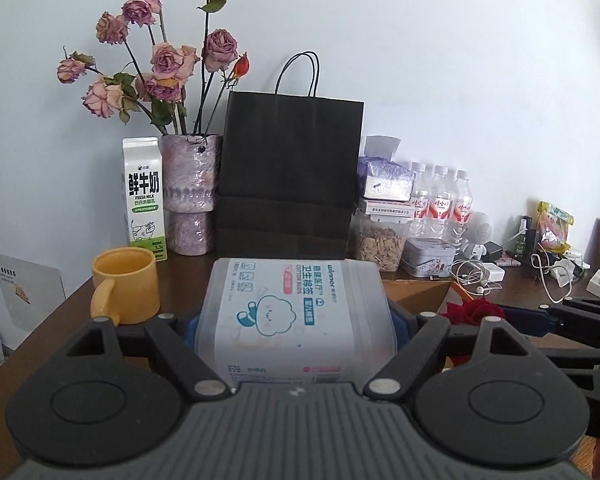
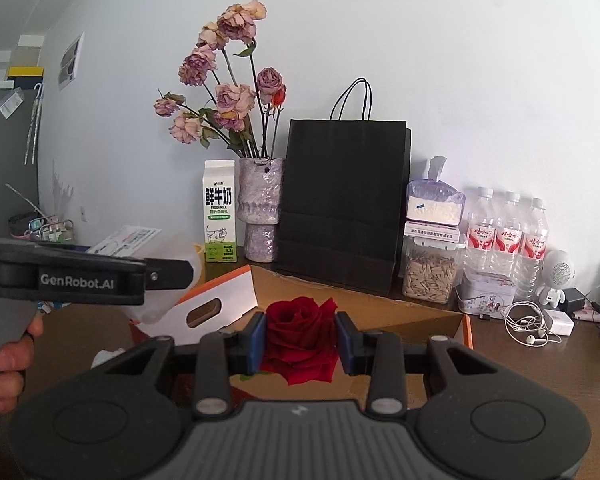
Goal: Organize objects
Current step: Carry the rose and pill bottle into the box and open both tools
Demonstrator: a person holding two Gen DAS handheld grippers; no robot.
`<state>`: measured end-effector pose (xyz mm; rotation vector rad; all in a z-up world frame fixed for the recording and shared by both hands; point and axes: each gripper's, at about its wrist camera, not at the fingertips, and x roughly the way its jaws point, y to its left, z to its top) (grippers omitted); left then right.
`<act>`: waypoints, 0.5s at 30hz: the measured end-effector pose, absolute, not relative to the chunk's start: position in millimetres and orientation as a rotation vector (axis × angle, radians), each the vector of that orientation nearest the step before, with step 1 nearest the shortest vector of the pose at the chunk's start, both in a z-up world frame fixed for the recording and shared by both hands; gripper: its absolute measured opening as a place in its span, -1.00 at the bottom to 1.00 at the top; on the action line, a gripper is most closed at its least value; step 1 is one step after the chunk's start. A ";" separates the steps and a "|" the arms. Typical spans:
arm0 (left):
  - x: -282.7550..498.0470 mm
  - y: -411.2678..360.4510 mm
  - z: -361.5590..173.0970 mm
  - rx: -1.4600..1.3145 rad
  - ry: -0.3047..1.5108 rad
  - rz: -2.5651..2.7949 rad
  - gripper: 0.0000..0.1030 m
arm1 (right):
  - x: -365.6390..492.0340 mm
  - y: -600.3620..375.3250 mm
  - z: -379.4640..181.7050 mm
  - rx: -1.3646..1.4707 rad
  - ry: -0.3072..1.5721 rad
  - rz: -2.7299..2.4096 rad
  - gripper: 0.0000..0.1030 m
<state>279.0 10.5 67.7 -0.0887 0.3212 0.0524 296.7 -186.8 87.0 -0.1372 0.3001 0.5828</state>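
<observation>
Our left gripper (image 1: 296, 322) clamps the cotton-bud box (image 1: 296, 312) — our right gripper (image 2: 301, 340) pinches the red rose (image 2: 302, 336) above the cardboard box (image 2: 380, 308).

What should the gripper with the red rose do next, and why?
Probably lower the red rose a little into the open cardboard box and let go. The right gripper is shut on the rose and seems to hang over the box. The left gripper holds the cotton bud box, so it is busy.
</observation>
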 end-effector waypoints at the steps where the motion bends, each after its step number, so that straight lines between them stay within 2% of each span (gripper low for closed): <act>1: 286.1 9.8 67.7 -0.087 0.322 0.049 0.61 | 304.7 -185.3 86.9 -0.142 0.307 0.584 -0.32; 9: 339.4 13.5 55.4 -0.097 0.368 0.046 0.61 | 360.4 -171.7 78.4 -0.168 0.384 0.604 -0.32; 15: 350.8 21.9 43.9 -0.091 0.415 0.068 0.61 | 369.0 -176.6 65.0 -0.144 0.438 0.636 -0.31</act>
